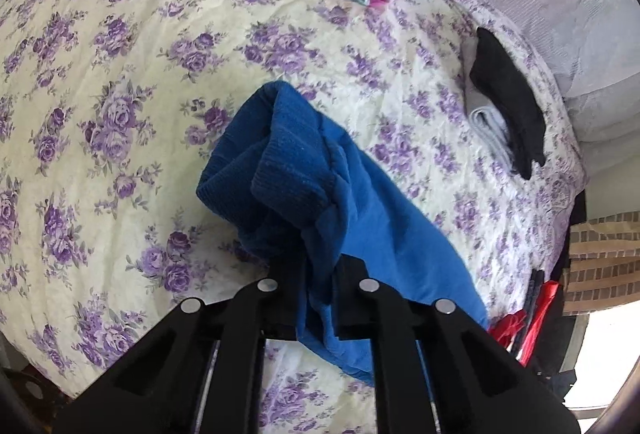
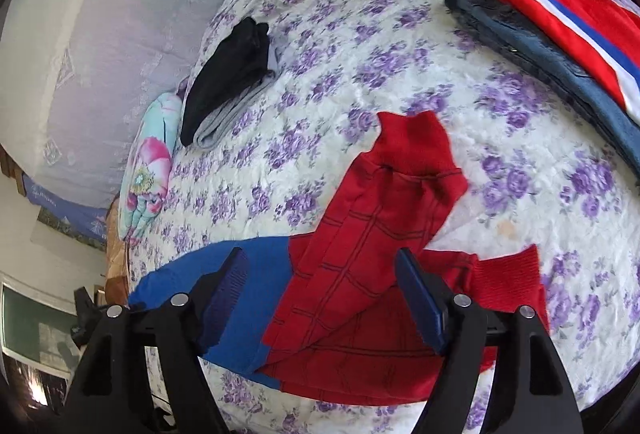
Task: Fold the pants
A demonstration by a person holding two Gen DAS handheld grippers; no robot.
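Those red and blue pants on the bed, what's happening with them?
A person is folding the pants on the bed with hand-held tongs. The left tongs are shut on the blue part. The right tongs are open above the red part, gripping nothing. The pants lie crumpled, not yet neatly folded. Folded clothes sit stacked further off.

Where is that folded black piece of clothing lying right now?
The black garment lies atop a folded grey one on the flowered bedspread, near the pale headboard: upper left in the right wrist view, far right in the left wrist view.
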